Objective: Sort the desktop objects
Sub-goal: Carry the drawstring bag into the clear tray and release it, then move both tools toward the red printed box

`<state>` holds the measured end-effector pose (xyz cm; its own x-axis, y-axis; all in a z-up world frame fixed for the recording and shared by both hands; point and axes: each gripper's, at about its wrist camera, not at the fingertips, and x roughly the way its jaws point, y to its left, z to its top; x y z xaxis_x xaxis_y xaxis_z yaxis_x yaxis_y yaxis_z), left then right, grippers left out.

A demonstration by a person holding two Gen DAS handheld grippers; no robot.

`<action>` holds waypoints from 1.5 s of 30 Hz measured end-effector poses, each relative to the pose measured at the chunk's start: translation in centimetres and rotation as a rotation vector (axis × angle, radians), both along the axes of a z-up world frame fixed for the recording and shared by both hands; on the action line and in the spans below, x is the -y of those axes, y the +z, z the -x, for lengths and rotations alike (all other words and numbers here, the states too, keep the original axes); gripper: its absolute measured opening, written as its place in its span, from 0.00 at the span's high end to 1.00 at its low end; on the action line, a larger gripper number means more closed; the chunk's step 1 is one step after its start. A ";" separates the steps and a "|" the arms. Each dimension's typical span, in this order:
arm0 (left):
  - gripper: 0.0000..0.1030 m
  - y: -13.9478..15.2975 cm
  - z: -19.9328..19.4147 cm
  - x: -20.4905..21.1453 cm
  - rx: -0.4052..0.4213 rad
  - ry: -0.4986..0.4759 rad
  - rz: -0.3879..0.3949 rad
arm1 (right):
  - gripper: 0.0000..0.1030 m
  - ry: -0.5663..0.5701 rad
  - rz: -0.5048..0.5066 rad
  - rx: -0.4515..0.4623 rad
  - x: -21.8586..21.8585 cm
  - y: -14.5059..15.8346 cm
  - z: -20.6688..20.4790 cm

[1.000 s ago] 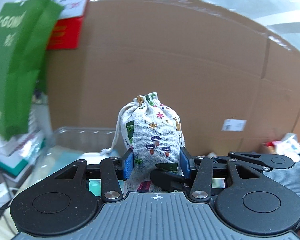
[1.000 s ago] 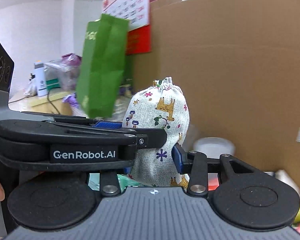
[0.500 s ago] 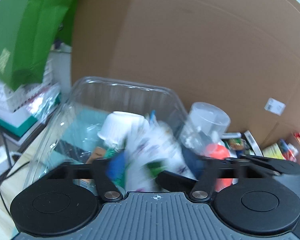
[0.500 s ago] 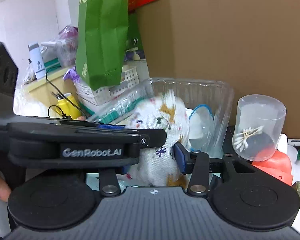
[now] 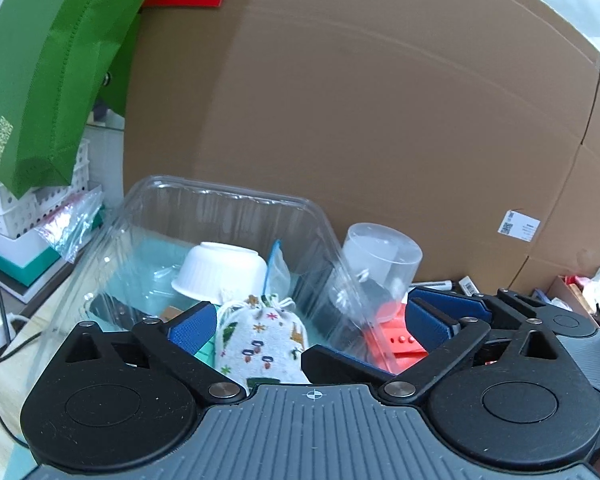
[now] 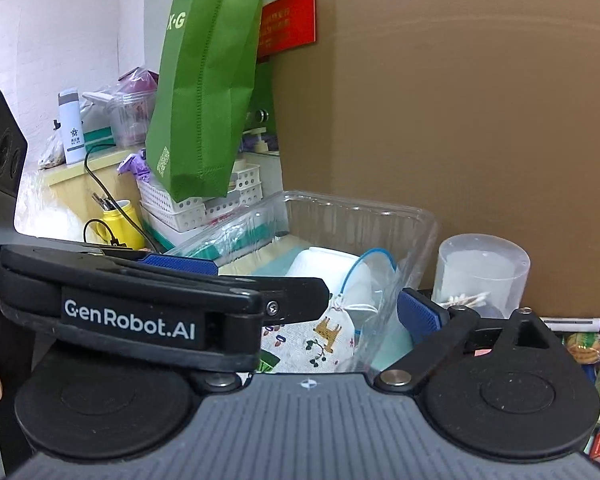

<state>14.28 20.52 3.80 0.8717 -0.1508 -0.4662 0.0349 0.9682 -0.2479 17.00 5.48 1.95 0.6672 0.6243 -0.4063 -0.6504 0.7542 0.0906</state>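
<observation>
A printed cloth drawstring pouch [image 5: 260, 344] [image 6: 320, 336] lies inside the clear plastic container [image 5: 228, 190] [image 6: 360, 204], in front of an upturned white bowl [image 5: 220, 270]. My left gripper [image 5: 310, 312] straddles the pouch with its jaws opening wide, and the blue pads [image 5: 190, 326] stand apart from the cloth. My right gripper [image 6: 308, 312] is opening too. Its right pad [image 6: 416, 312] is clear of the pouch, and its left finger is hidden behind the left gripper's body, which crosses the right wrist view.
A tall cardboard box [image 5: 380, 120] walls off the back. A green bag [image 6: 208, 80] hangs over white baskets [image 6: 204, 200] at the left. A clear tub of cotton swabs [image 6: 482, 272] and an orange-red item [image 5: 396, 344] stand right of the container, with small clutter further right.
Both grippers held the pouch aloft in front of the cardboard, then came down over the clear container. Their jaws opened and the pouch now rests inside it.
</observation>
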 end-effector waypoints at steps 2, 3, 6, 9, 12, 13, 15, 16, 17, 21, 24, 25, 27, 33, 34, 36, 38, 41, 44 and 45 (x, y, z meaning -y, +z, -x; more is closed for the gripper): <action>0.00 0.0 0.1 0.4 0.001 -0.002 -0.003 | 0.02 -0.005 -0.004 0.001 0.4 0.0 0.1; 0.00 0.1 0.2 0.6 0.003 -0.003 -0.005 | 0.02 -0.007 -0.006 0.002 0.6 0.0 0.2; 0.00 0.2 0.5 1.3 0.004 -0.012 -0.008 | 0.02 -0.017 -0.013 -0.002 1.3 0.0 0.6; 0.00 0.5 0.8 2.3 0.003 -0.028 -0.005 | 0.02 -0.027 -0.041 -0.023 2.3 -0.1 0.9; 0.00 1.0 1.3 3.9 0.018 -0.055 -0.014 | 0.01 -0.029 -0.074 -0.042 3.9 -0.2 1.2; 0.00 1.1 1.4 4.6 0.023 -0.061 -0.022 | 0.01 -0.032 -0.081 -0.043 4.5 -0.2 1.3; 0.00 1.2 1.7 5.9 0.034 -0.076 -0.029 | 0.01 -0.046 -0.089 -0.038 5.9 -0.3 1.8; 0.00 1.1 1.8 6.7 0.039 -0.085 -0.027 | 0.01 -0.057 -0.090 -0.032 6.6 -0.4 2.1; 0.00 1.0 1.9 7.4 0.041 -0.094 -0.022 | 0.01 -0.069 -0.090 -0.024 7.3 -0.5 2.5; 0.00 -0.2 2.4 11.0 0.034 -0.157 -0.019 | 0.00 -0.122 -0.081 0.005 10.7 -1.4 4.1; 0.00 -1.6 2.8 14.0 0.035 -0.199 -0.031 | 0.00 -0.167 -0.076 -0.009 13.6 -2.8 4.9; 0.00 -2.2 2.9 15.0 0.034 -0.216 -0.034 | 0.00 -0.184 -0.077 -0.020 14.5 -3.3 5.1; 0.00 -3.3 2.6 16.8 0.021 -0.253 -0.034 | 0.00 -0.222 -0.074 -0.041 16.1 -4.2 5.4; 0.00 -6.0 0.8 21.6 -0.055 -0.374 -0.026 | 0.00 -0.400 -0.031 -0.071 20.7 -6.7 6.4; 0.00 -6.4 0.5 22.3 -0.046 -0.396 -0.039 | 0.00 -0.442 -0.015 -0.070 21.5 -6.9 6.5; 0.00 -6.8 -0.3 23.9 -0.021 -0.438 -0.075 | 0.00 -0.514 0.018 -0.061 23.0 -7.3 6.5; 0.00 -7.1 -1.2 25.3 -0.006 -0.479 -0.105 | 0.00 -0.569 0.037 -0.063 24.4 -7.8 6.4; 0.00 -7.3 -3.0 27.2 -0.005 -0.536 -0.111 | 0.00 -0.626 0.044 -0.068 26.2 -8.6 6.1; 0.00 -7.6 -5.2 28.9 -0.027 -0.578 -0.099 | 0.01 -0.652 0.052 -0.079 27.1 -9.3 5.4; 0.00 -7.8 -6.0 29.3 -0.040 -0.587 -0.092 | 0.01 -0.656 0.060 -0.079 27.3 -9.4 5.3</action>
<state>20.24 -8.77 -3.97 0.6366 -0.5595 -0.5307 0.5629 0.8075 -0.1762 11.75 -21.83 -7.48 0.8683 0.0736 -0.4905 -0.0477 0.9967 0.0650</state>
